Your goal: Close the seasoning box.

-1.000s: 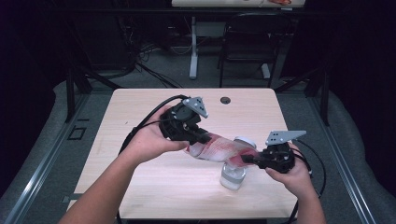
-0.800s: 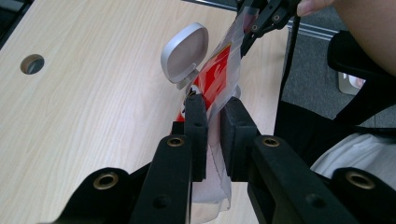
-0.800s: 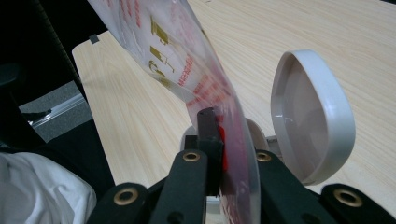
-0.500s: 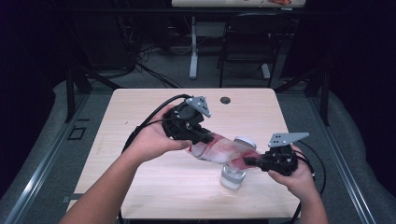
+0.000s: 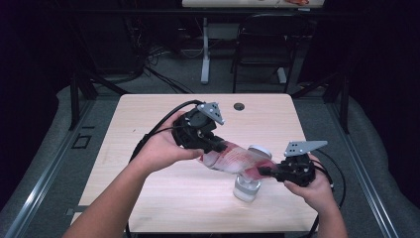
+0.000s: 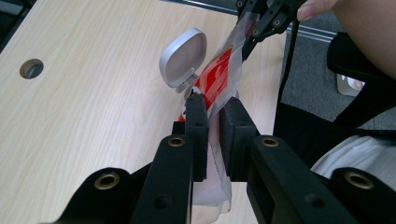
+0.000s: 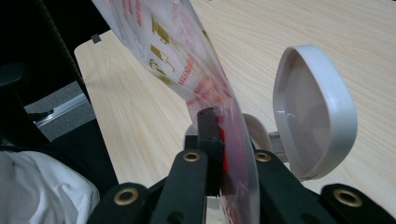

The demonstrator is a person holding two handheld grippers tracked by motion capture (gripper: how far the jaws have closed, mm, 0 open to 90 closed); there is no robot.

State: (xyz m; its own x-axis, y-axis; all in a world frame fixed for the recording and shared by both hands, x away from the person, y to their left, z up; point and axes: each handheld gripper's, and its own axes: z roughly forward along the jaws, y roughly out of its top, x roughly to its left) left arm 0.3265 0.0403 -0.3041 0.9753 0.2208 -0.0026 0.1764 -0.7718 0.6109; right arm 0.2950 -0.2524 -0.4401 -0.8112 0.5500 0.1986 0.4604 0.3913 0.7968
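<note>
Though blurred, gold lettering marks the pouch (image 7: 187, 60).

table (image 5: 148, 124): light wood, round hole (image 5: 239, 106) near far edge | chair (image 5: 267, 44) beyond | floor (image 5: 39, 163): grey

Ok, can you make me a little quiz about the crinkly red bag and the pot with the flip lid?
1. True or false: the flip lid of the white container stands open.
2. Which grippers clamp the red and clear plastic bag?
A. the left gripper alone
B. the right gripper alone
C. both, one at each end
3. Fill in: the bag hangs above the container, which stands on the ____ table.

Key
1. True: the lid is tipped up beside the opening.
2. C: each gripper's jaws are shut on an end of the bag.
3. wooden
</note>
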